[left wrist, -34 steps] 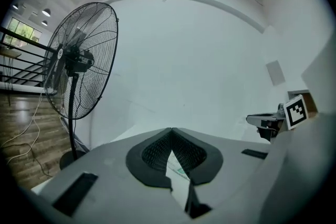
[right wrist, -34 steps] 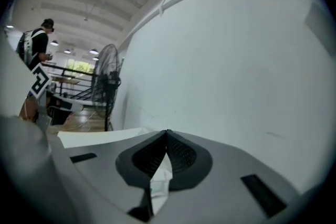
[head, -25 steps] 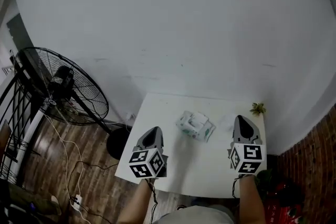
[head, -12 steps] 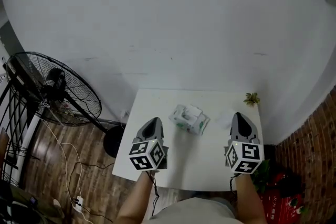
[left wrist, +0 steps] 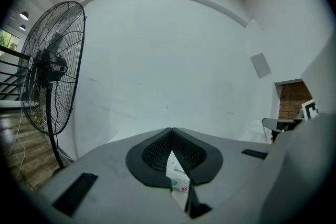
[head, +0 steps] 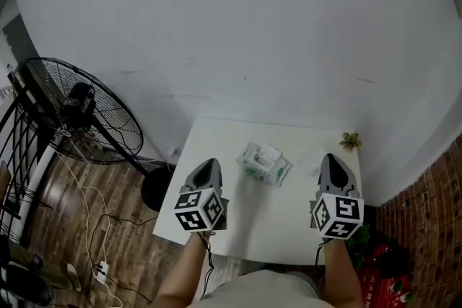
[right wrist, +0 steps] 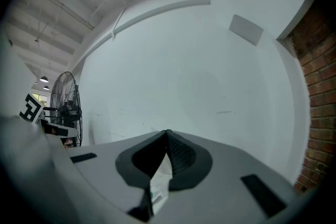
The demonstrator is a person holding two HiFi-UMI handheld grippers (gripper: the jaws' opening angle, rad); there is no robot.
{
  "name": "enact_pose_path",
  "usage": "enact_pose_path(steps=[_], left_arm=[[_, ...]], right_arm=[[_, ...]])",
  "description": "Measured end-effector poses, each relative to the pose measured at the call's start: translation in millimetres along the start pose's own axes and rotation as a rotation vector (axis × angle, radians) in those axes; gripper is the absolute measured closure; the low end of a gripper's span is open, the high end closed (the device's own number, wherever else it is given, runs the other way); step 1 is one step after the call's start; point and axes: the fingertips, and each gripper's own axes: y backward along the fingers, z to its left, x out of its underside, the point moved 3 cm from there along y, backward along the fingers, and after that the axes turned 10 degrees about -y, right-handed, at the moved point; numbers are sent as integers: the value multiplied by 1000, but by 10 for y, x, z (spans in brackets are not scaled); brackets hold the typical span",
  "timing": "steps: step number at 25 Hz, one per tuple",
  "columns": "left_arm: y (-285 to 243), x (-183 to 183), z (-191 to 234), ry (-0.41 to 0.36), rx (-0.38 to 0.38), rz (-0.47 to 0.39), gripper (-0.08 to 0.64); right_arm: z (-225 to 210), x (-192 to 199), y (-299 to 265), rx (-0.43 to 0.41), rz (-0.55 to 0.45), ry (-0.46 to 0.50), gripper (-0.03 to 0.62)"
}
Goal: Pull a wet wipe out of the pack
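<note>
1. The wet wipe pack (head: 264, 164) lay on the white desk (head: 267, 227), towards its far edge and roughly midway between your two grippers. A white patch showed on top of it; you could not tell from the head view whether that was a flap or a wipe.
2. Your left gripper (head: 209, 164) hovered over the near-left part of the desk with its jaws brought together at the tips and nothing between them. The pack showed only through the gap below the tips, well beyond them.
3. Your right gripper (head: 330, 159) was likewise closed tip to tip and empty, over the near-right part of the desk and apart from the pack.
4. A small plant (head: 351, 141) stood at the far right corner of the desk.
5. A standing fan (head: 79, 112) stood on the wooden floor (head: 50, 227) to the left, clear of the desk, with cables (head: 86, 205) trailing beneath it.
6. Nothing lay between either gripper and the pack.
7. Compared with half a second earlier, the pack had kept its place on the desk and both grippers had stayed on either side of it; only the head view had shifted slightly.
</note>
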Motion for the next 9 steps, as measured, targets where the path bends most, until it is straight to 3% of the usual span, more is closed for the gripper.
enact_pose_path(steps=[9], left_arm=[[14,26,77,12,-6,6,549]], right_arm=[[112,19,-14,-17,6,-4,591]])
